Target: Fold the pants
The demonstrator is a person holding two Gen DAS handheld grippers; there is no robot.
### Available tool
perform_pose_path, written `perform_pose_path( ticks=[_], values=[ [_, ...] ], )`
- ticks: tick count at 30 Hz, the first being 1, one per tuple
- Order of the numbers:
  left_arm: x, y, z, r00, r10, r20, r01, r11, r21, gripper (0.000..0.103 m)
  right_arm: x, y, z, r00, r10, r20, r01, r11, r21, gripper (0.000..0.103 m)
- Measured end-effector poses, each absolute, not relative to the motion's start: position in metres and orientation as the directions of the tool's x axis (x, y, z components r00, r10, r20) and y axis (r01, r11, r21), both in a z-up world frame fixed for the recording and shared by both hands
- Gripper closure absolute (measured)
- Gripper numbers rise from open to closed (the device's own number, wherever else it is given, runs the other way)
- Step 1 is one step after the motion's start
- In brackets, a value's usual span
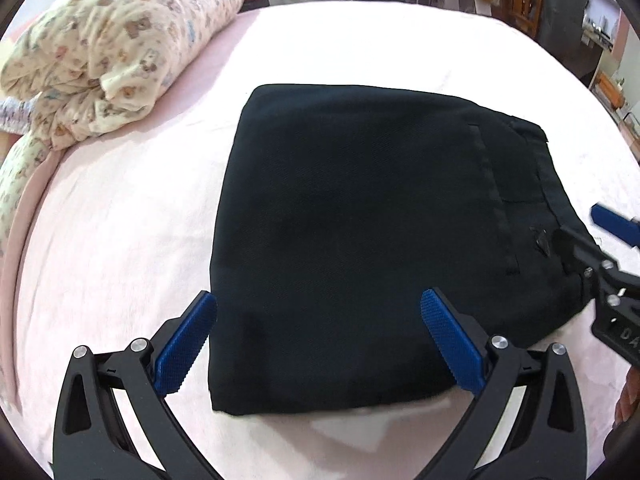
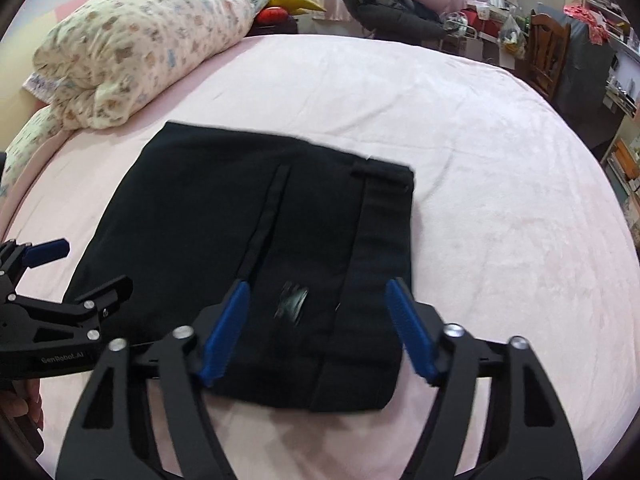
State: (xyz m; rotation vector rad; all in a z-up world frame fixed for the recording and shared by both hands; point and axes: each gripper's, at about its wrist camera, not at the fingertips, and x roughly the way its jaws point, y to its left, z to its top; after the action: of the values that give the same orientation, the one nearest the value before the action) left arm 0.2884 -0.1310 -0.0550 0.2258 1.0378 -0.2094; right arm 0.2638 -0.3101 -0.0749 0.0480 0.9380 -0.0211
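Observation:
Black pants lie folded into a compact rectangle on the pink bed, also in the right wrist view, waistband at the right side. My left gripper is open and empty, hovering over the near left edge of the pants. My right gripper is open and empty, over the near right part by the waistband. Each gripper shows in the other's view: the right one at the pants' right edge, the left one at their left edge.
A rolled floral quilt lies at the far left of the bed; it also shows in the right wrist view. Beyond the bed's far edge are a wooden chair, dark clothes and cluttered shelves.

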Motion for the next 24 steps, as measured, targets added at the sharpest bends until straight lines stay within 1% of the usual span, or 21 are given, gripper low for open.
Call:
perform_pose_path(
  ticks=[1,3,6,9,18,22,24],
  values=[
    [0.285,-0.128,-0.057,0.491,-0.066,-0.869,0.278,0.957,0.085,0.001,0.262,-0.309,-0.078,0.585,0.008,-0.811,0.034,0.999,0.034,0.04],
    [0.285,-0.126,-0.07,0.452,-0.05,-0.89,0.283,0.955,0.09,0.001,0.26,-0.306,-0.09,0.554,0.001,-0.833,0.027,0.999,0.019,0.04],
    [0.288,-0.125,-0.087,0.402,-0.057,-0.914,0.289,0.955,0.067,0.001,0.263,-0.3,-0.103,0.526,-0.025,-0.85,0.014,1.0,-0.021,0.039],
    [0.291,-0.122,-0.092,0.379,-0.07,-0.923,0.28,0.959,0.042,0.001,0.263,-0.296,-0.11,0.519,-0.042,-0.854,0.001,0.999,-0.049,0.038],
    [0.291,-0.125,-0.083,0.381,-0.043,-0.924,0.284,0.956,0.073,0.001,0.266,-0.289,-0.105,0.515,-0.046,-0.856,-0.006,0.998,-0.058,0.033],
    [0.281,-0.125,-0.07,0.424,-0.024,-0.905,0.264,0.96,0.098,0.001,0.261,-0.29,-0.092,0.561,-0.03,-0.827,0.012,1.0,-0.028,0.033],
    [0.276,-0.121,-0.066,0.445,-0.022,-0.895,0.247,0.964,0.099,0.001,0.26,-0.29,-0.093,0.554,-0.033,-0.832,0.019,0.999,-0.027,0.032]
  ],
)
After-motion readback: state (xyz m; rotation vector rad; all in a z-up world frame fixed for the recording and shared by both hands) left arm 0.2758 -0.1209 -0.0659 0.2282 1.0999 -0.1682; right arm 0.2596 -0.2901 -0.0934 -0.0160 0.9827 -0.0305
